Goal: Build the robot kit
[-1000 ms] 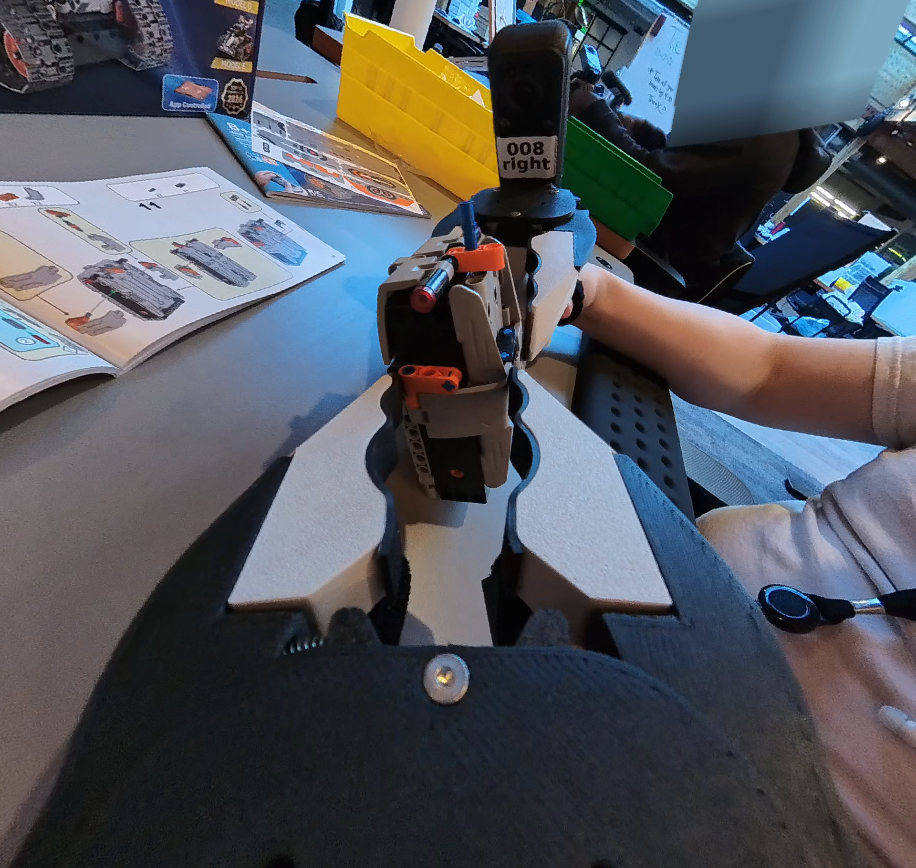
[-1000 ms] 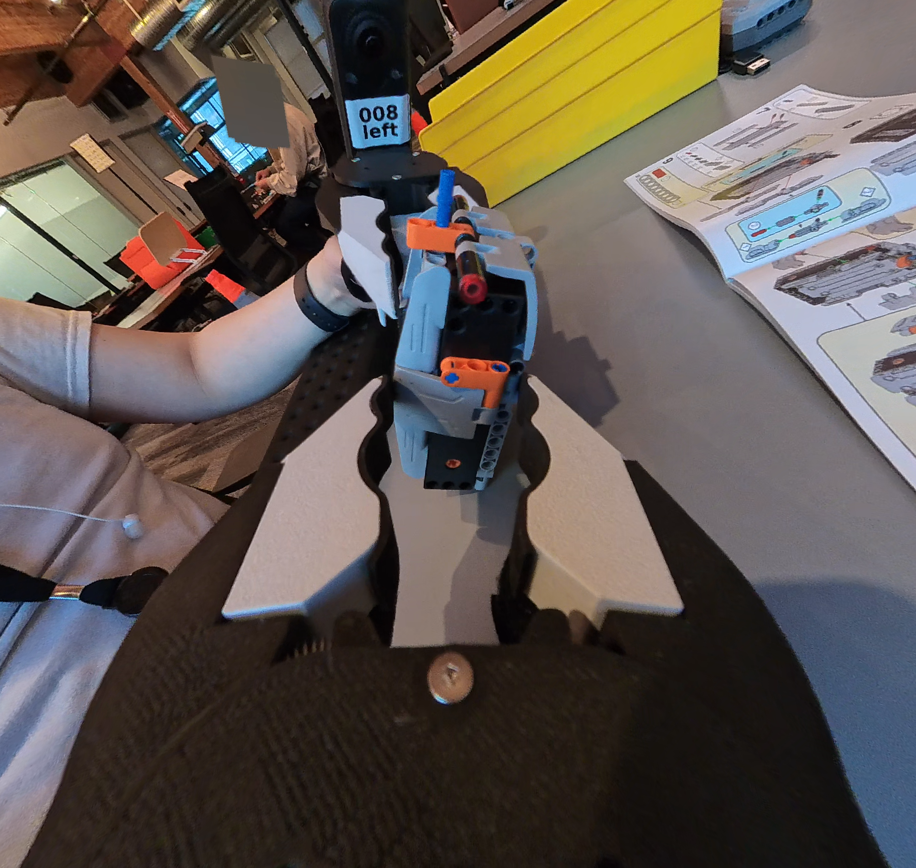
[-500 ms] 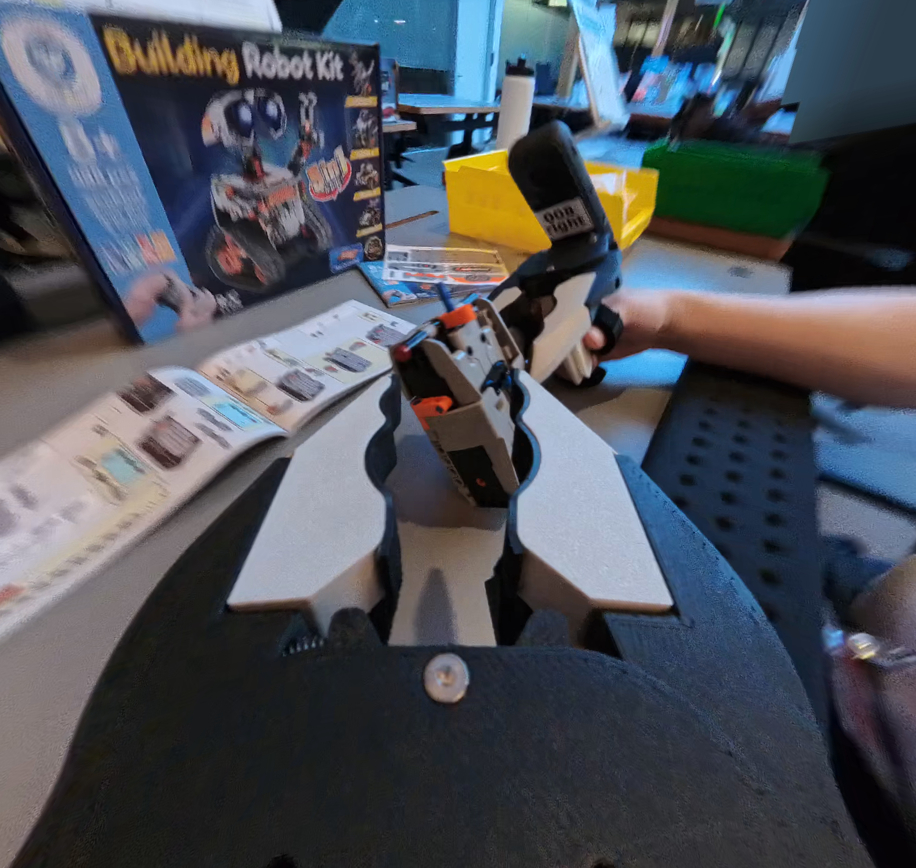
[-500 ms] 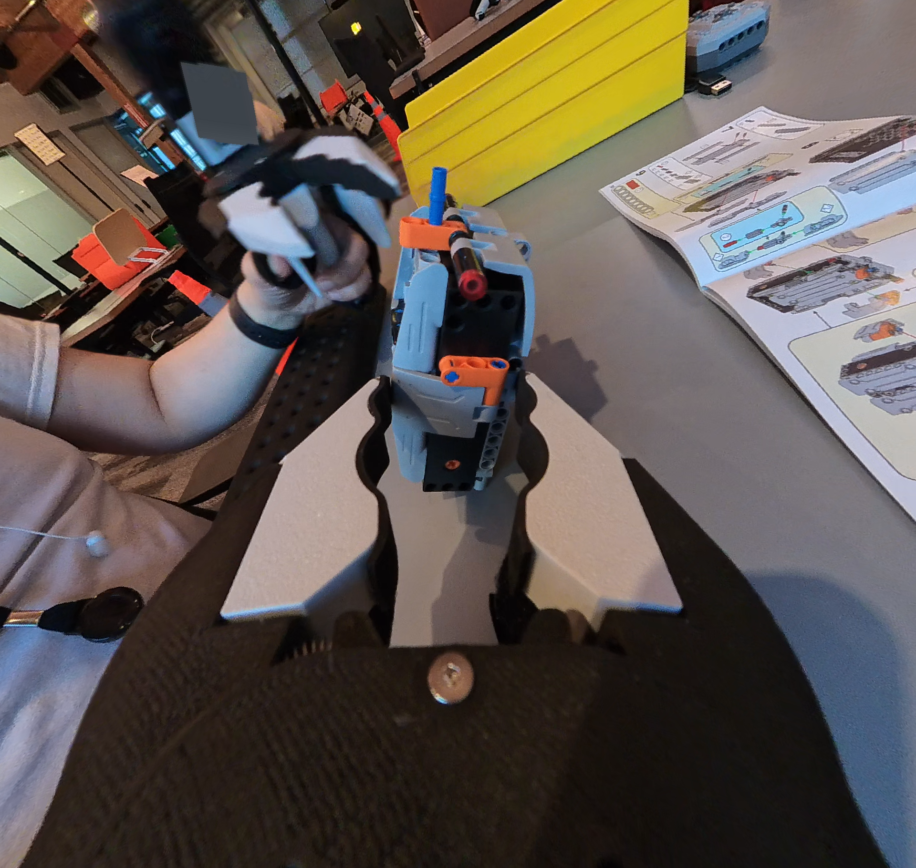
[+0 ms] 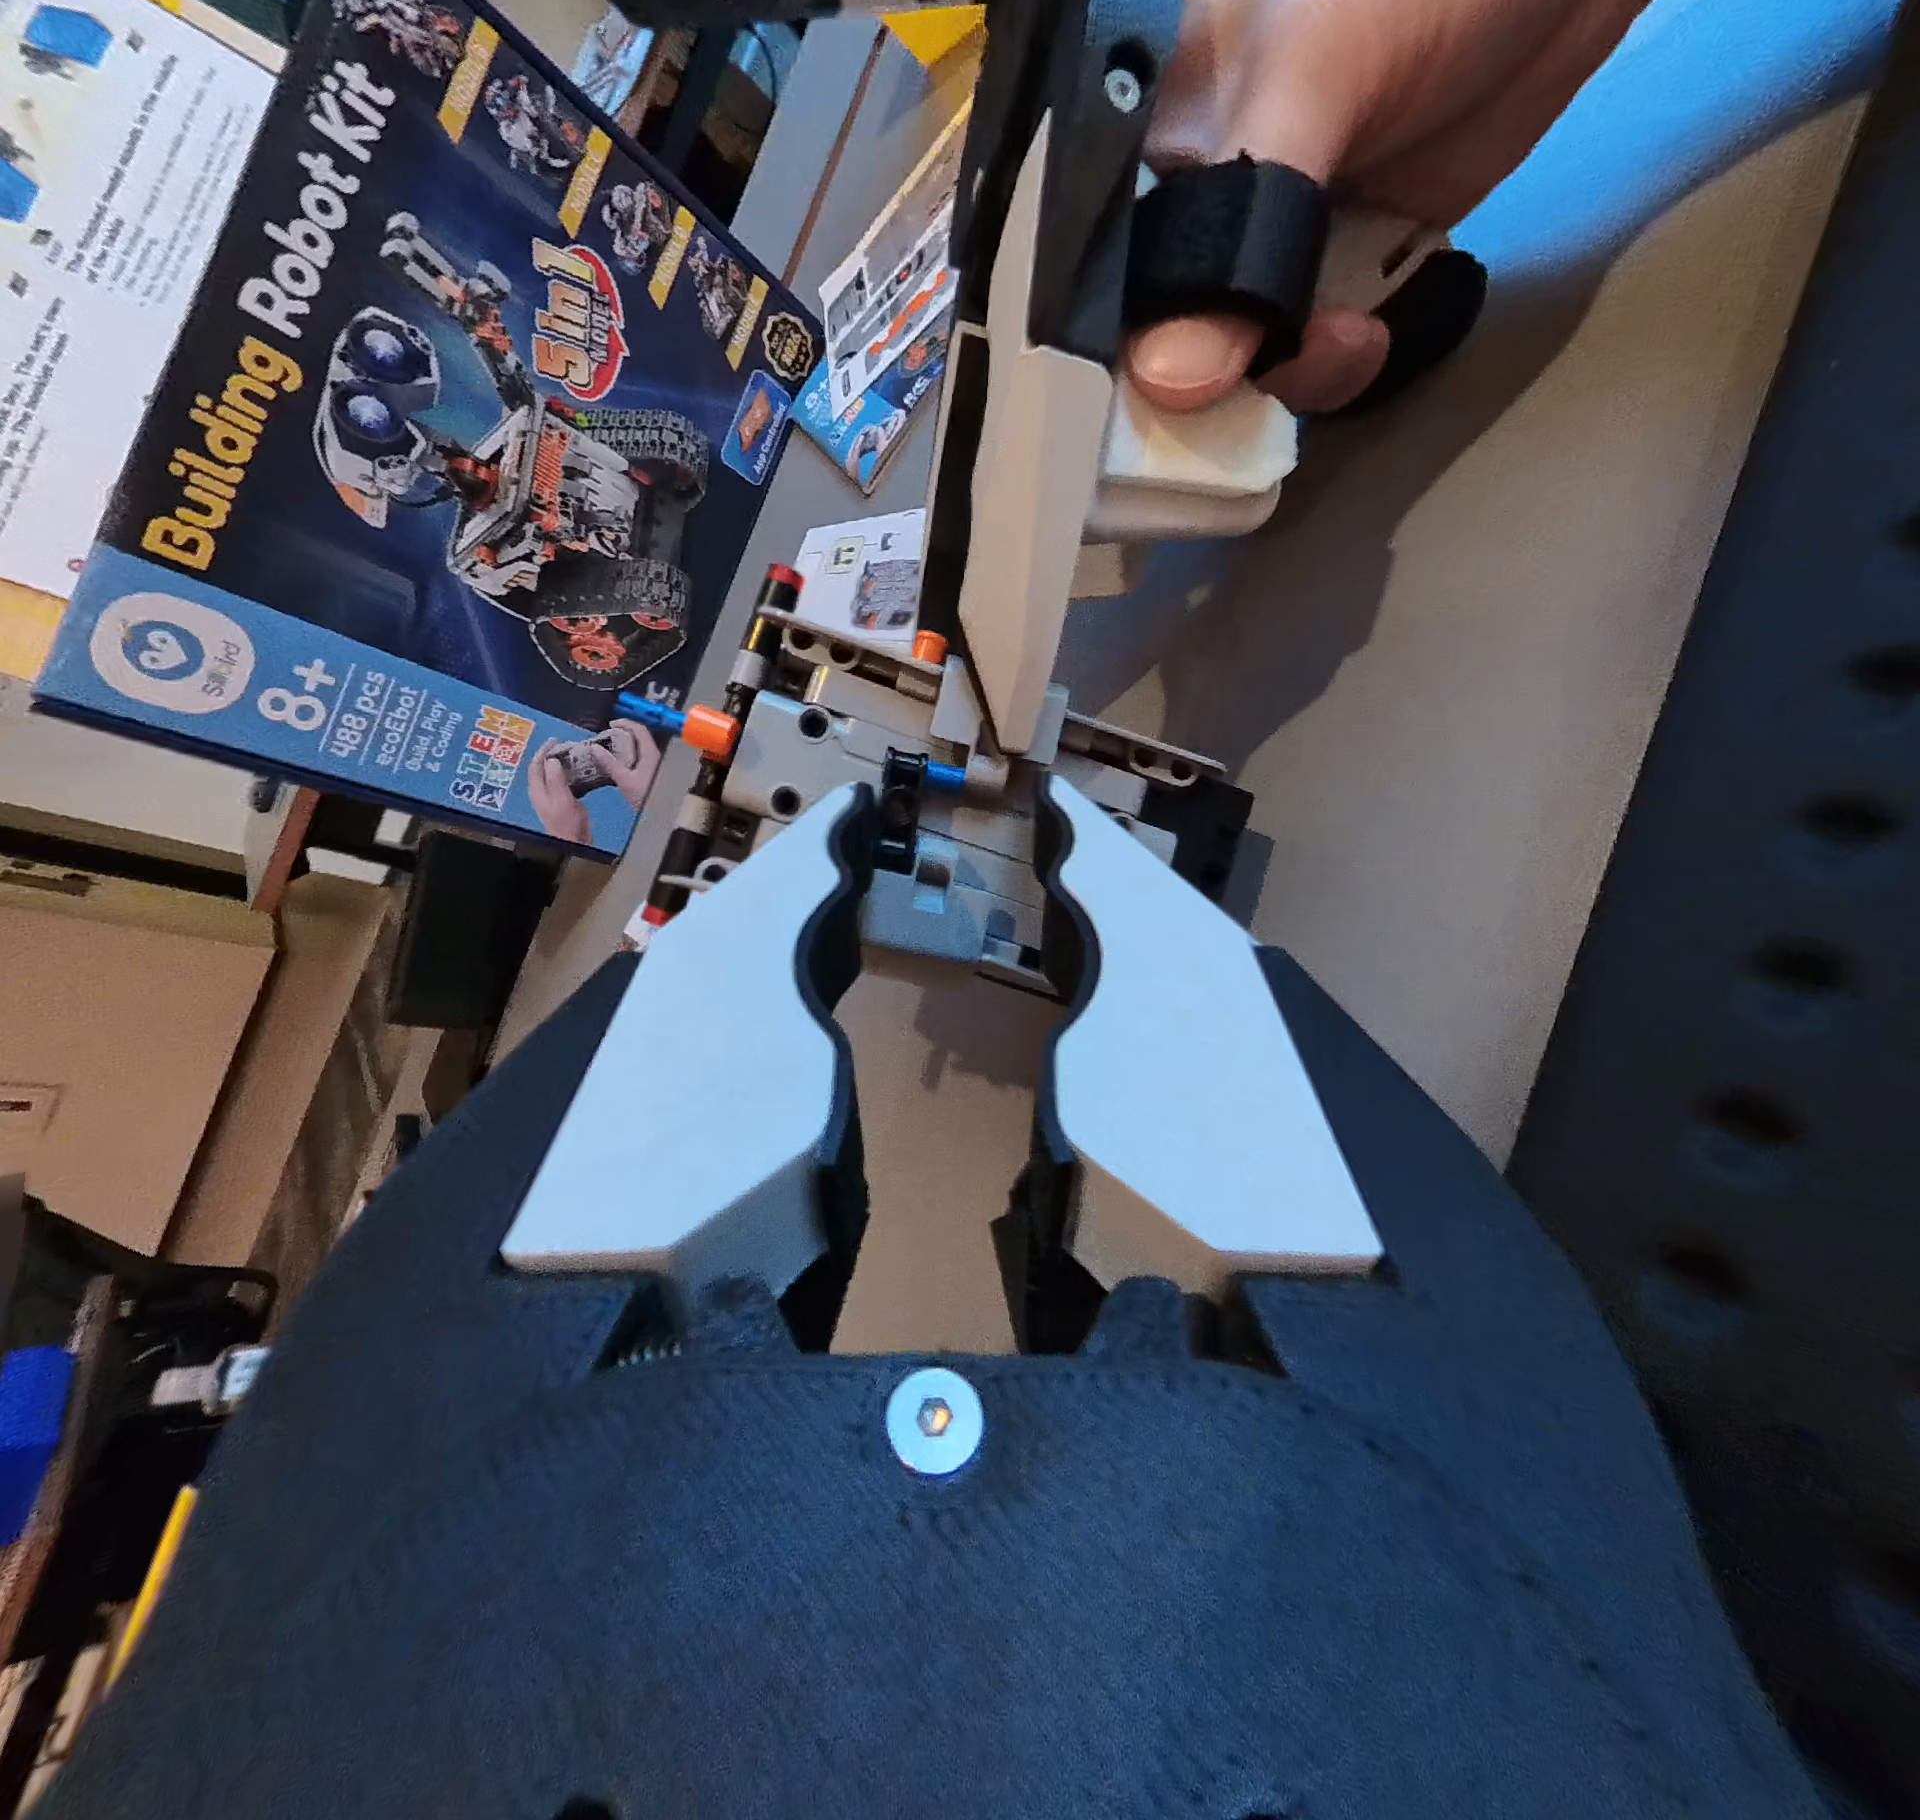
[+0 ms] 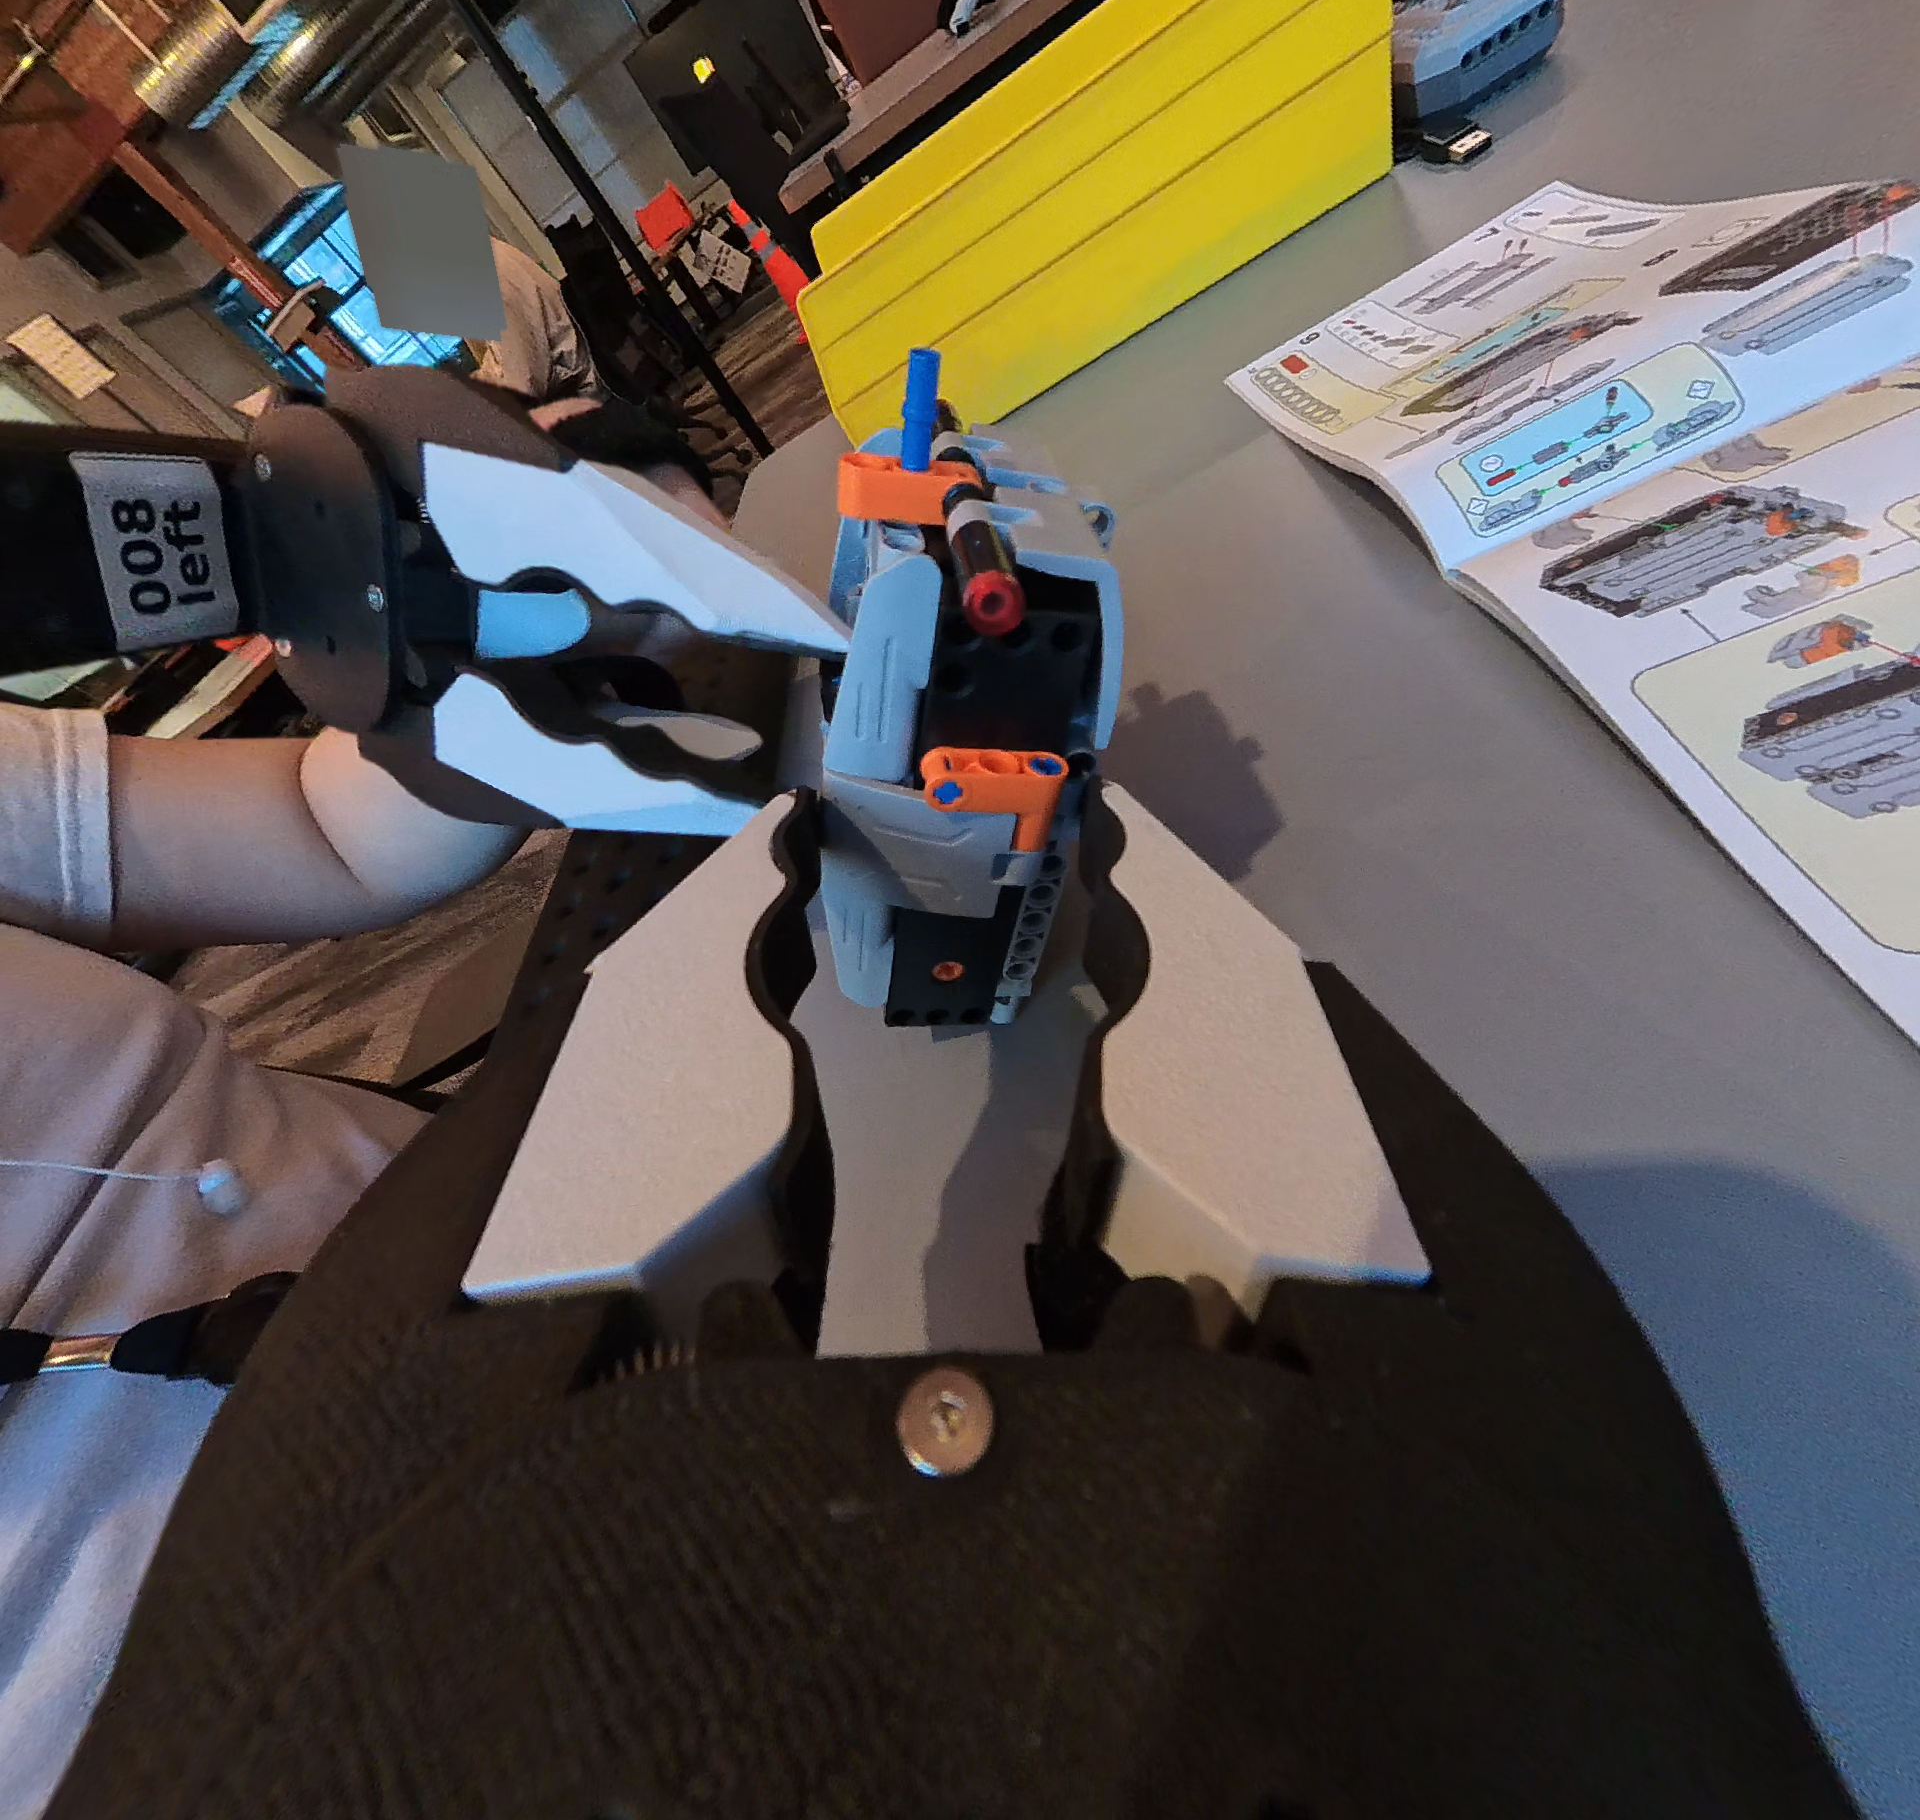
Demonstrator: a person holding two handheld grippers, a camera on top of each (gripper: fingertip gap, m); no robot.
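Where my right gripper (image 6: 951,897) closes its jaws on the lower end of the brick-built assembly (image 6: 966,731), the grey-and-black block stands upright just above the grey worktop (image 6: 1455,887). My left gripper (image 5: 951,845) comes in from the side; its jaws bracket the grey housing, but whether they press on it or only flank it I cannot tell, though in the right wrist view its fingertips (image 6: 821,640) reach the grey panel.

I judge the assembly light and stiff, yet liable to shed parts: the blue pin (image 6: 920,409), the orange connectors (image 6: 992,778) and the red-capped axle (image 6: 982,581) stick out and would pop loose under load. I would hold by the flat grey flanks.

Beyond lie the open instruction booklet (image 6: 1662,523), a yellow bin (image 6: 1122,212) and the kit box (image 5: 416,388).
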